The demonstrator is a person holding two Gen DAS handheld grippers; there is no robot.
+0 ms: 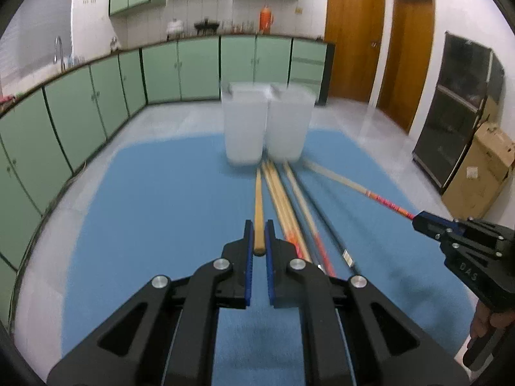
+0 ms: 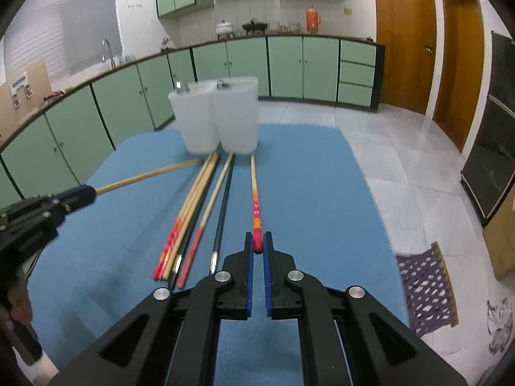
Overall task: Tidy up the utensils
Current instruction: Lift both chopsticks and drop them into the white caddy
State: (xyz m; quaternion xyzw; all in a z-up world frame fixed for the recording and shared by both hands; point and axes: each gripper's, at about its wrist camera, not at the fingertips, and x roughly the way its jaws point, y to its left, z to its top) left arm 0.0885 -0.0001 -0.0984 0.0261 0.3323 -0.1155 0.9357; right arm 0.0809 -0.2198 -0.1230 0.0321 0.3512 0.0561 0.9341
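Left tongs (image 1: 258, 236) clamped on the thick end of a plain light-wood chopstick (image 1: 258, 199); its tip points at the two frosted white plastic holders (image 1: 267, 122), which stand touching each other at the far end of the blue cloth-covered counter (image 1: 145, 209).

Right tongs (image 2: 258, 241) clamped on the red end of a red-and-orange patterned wooden chopstick (image 2: 255, 193), its tip likewise near the holders.

Loose bundle of remaining chopsticks (image 2: 193, 206) lies on the counter between the two held ones.

Risks, as judged:
- Each stick is held only at its very end, so the long overhang may pivot or slip when tilted upright.
- The holders look light, and a tip catching a rim could tip them.
- The two sticks converge at the holders and could cross.
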